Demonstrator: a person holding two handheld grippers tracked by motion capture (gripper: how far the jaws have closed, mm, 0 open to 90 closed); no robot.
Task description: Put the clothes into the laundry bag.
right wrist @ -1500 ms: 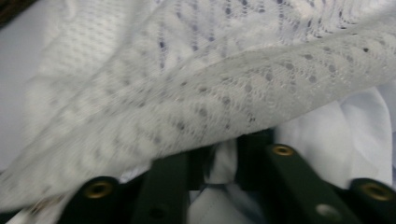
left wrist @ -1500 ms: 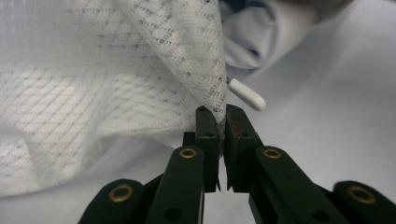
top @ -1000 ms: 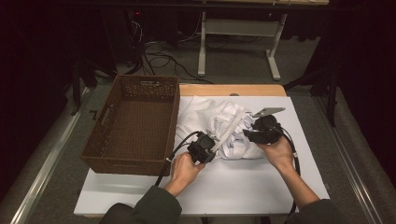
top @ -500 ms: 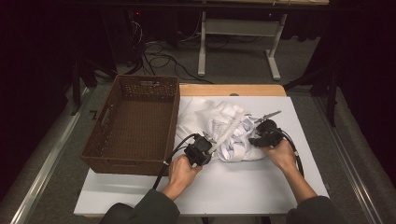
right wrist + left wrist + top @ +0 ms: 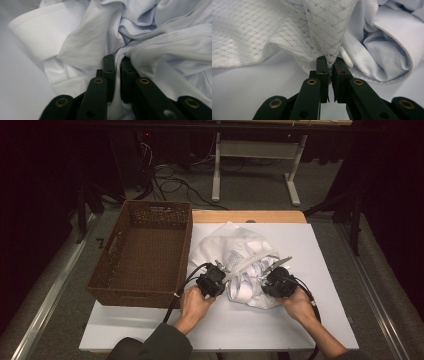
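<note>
A heap of white clothes (image 5: 239,251) lies on the white table board (image 5: 320,250). My left gripper (image 5: 221,271) sits at the heap's near left edge. In the left gripper view it (image 5: 330,62) is shut on a hanging fold of white mesh fabric (image 5: 322,32), with a smooth white shirt (image 5: 387,37) to its right. My right gripper (image 5: 270,271) is at the heap's near right side. Its jaws (image 5: 117,60) have just been closing and now pinch a fold of the white shirt (image 5: 150,37).
A brown wicker basket (image 5: 145,250) stands to the left of the clothes with nothing in it. Bare white board lies in front of both hands and to the right. A wooden table edge (image 5: 250,216) runs behind the heap.
My right gripper has come down onto the heap and toward the person, and its jaws have closed on shirt cloth. The left gripper has stayed put on the mesh.
</note>
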